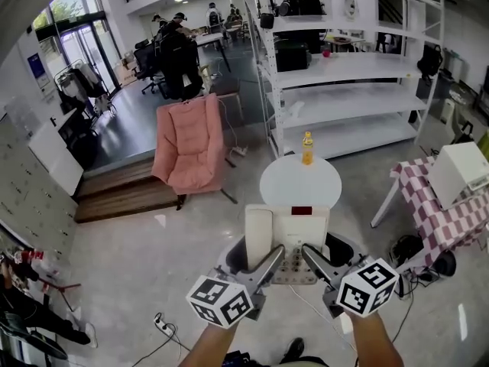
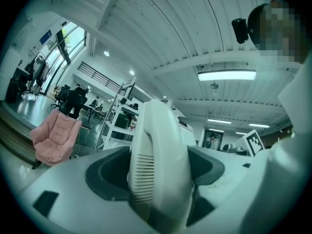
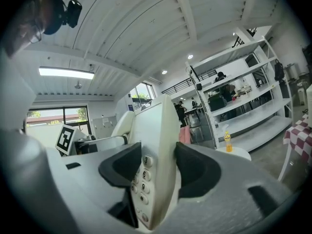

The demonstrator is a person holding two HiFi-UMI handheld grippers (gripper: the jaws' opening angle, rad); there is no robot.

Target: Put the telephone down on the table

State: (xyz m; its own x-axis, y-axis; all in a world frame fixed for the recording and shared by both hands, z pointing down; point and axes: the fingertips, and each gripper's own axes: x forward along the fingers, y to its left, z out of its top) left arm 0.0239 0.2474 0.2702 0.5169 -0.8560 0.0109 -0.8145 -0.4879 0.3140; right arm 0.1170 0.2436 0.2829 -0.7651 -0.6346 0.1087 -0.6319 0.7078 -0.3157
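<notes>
Left gripper [image 1: 269,264] is clamped on the handset side of the white telephone [image 1: 294,222], right gripper [image 1: 312,260] on its keypad edge; the telephone is held aloft near the round table [image 1: 284,187].

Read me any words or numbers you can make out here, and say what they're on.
"3": telephone key.
"6": key below it.
"9": next key down.
Blue wall sign, bottle label: too small to read.
Marker cubes: patterns only.
</notes>
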